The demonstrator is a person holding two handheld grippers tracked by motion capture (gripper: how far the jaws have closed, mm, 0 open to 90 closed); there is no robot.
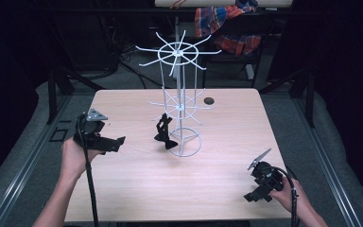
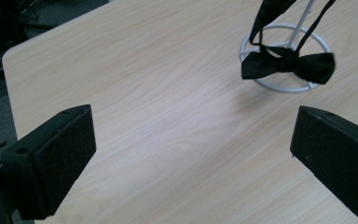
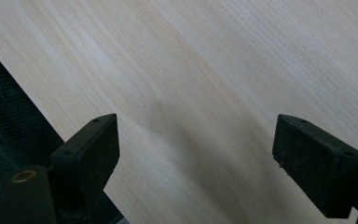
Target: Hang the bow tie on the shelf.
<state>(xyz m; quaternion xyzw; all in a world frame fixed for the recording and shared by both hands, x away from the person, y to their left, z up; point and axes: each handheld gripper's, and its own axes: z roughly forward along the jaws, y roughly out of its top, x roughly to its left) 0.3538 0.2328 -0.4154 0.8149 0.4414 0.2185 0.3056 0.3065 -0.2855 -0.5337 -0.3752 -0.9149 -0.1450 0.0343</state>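
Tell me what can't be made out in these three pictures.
- Black fabric bow tie: its strap's hanging point is cut off by the left gripper view's top edge; too small in the high view.
- Small dark round spot on the pale wooden table: too small to identify.
- Plaid cloth behind: partly cut off, dim.

A pale wood-grain table (image 1: 137,189) fills mid-frame, a white wire rack (image 1: 179,101) at its centre carrying a black bow tie (image 2: 286,65), both grippers' jaws black at lower left and lower right, and a red, orange and blue plaid cloth (image 1: 227,23) at the upper right.
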